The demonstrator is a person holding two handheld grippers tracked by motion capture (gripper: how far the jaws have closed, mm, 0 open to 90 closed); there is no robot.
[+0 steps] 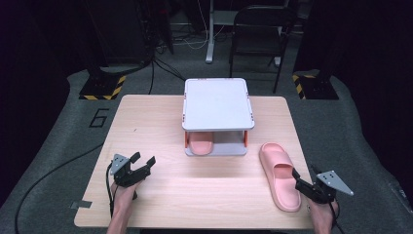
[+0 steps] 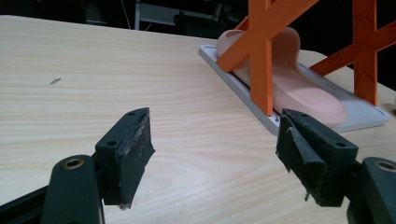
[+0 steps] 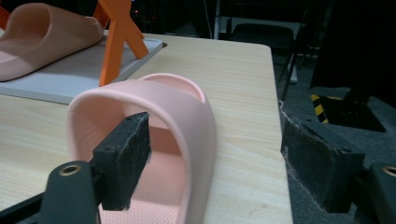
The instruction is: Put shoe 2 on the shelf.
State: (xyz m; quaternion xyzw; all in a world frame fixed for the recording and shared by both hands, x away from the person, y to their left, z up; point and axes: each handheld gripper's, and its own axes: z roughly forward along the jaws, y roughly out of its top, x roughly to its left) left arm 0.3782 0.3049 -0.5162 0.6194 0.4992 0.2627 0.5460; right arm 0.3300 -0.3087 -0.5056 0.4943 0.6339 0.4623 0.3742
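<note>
From the high view, a pink slipper (image 1: 279, 176) lies on the wooden table (image 1: 195, 195) in the lower right of the picture. Its long side runs up and down the picture, leaning a little to the left at the top. The strap end is nearer the top. The right gripper (image 1: 298, 182) sits just beside the slipper's right edge, low in the picture, with its jaws apart and gripping nothing. The left gripper (image 1: 144, 162) is in the lower left, well apart from the slipper, jaws apart and empty too. In the middle stands a small grey shelf (image 1: 217, 103) with orange legs. A second slipper (image 1: 200, 142) lies under its top board.

In the left gripper view, both black jaws stand wide over bare wood. The shelf and second slipper (image 2: 289, 79) are in the upper right.

In the right gripper view, the pink slipper (image 3: 182, 121) is at the lower left. One jaw is inside the strap opening and the other is out past the table edge. The pads do not squeeze it.
</note>
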